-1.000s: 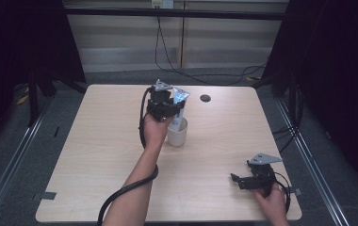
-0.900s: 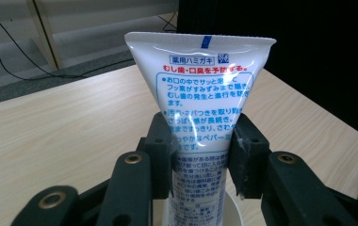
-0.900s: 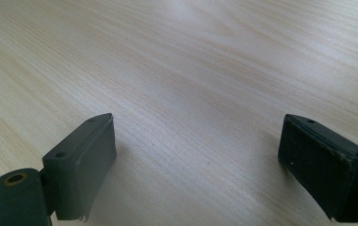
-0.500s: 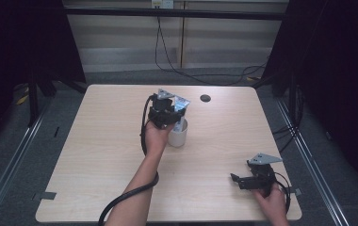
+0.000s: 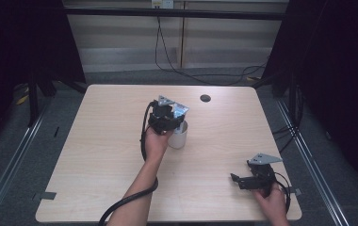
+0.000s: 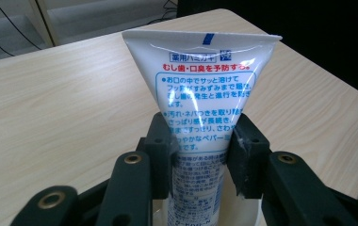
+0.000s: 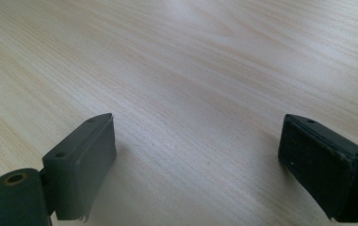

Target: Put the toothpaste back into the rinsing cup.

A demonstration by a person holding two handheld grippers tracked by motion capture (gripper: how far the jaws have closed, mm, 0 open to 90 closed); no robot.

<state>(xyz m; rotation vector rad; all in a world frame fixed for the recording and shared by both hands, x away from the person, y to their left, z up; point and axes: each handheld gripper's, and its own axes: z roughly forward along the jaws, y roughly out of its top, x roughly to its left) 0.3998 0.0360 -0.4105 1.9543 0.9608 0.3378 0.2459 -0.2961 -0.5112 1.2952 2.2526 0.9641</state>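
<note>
Toothpaste tube [image 6: 200, 103], white with blue and red Japanese print, stood crimp-up in a white cup [image 5: 179, 135] near the middle of the worktop [image 5: 97, 155], pinched at mid-body by the left tongs [image 6: 199, 150]. Compared with a second earlier, the left hand [image 5: 155, 141] had drawn slightly nearer the person, the cup staying put. Near the front right corner, the right tongs [image 7: 196, 165] lay spread wide over bare wood, unmoved.

tube [image 6: 200, 113] bottom cut off below, cup [image 5: 179, 136] partly hidden behind left tongs [image 5: 167, 117]
</note>
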